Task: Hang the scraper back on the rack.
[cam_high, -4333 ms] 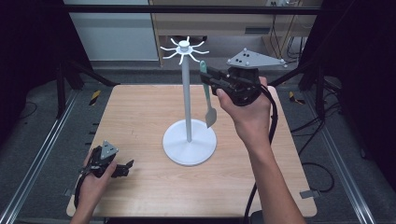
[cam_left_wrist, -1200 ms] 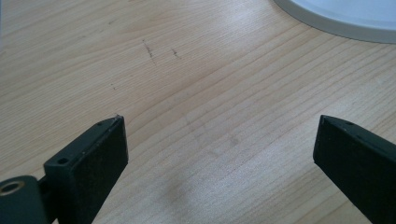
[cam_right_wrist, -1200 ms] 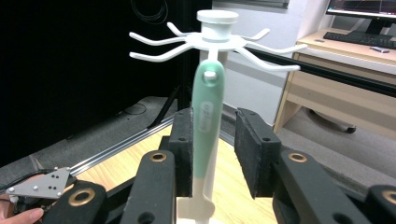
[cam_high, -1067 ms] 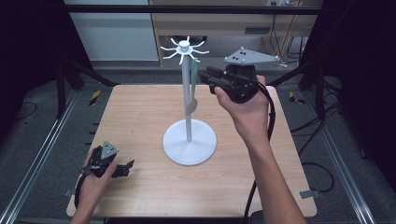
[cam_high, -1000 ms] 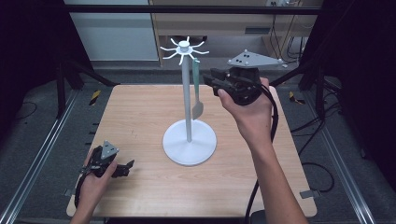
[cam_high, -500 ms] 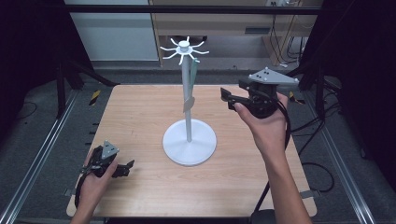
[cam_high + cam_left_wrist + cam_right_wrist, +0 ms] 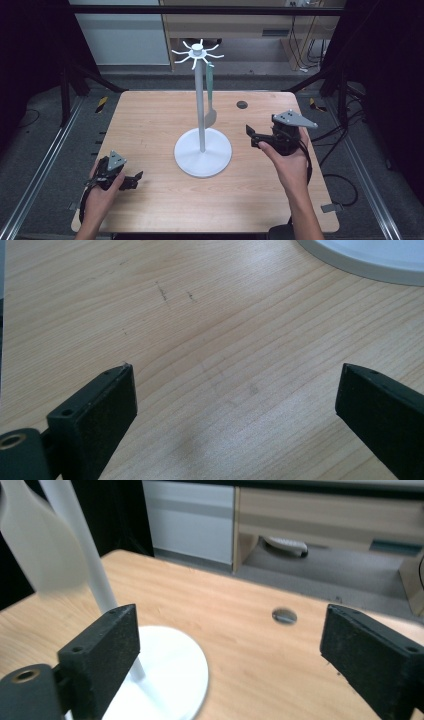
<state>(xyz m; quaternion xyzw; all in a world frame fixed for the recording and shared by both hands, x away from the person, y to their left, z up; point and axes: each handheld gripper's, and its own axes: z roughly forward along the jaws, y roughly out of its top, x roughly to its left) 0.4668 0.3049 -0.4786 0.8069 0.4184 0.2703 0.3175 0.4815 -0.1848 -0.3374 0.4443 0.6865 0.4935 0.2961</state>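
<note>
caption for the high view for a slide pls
Spatula hangs from the white hook stand on a wooden table; both open hand-held grippers, left and right, rest apart.

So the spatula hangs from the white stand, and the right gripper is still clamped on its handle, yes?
Not quite. The spatula does hang from the white stand, but the right gripper has let go. The high view shows it apart, low over the table; the right gripper view shows its fingers open.

The right gripper [image 7: 254, 137] has let go of the spatula [image 7: 210, 95], which now hangs from the stand [image 7: 202, 100], and has dropped low, jaws apart, right of the stand's base.
</note>
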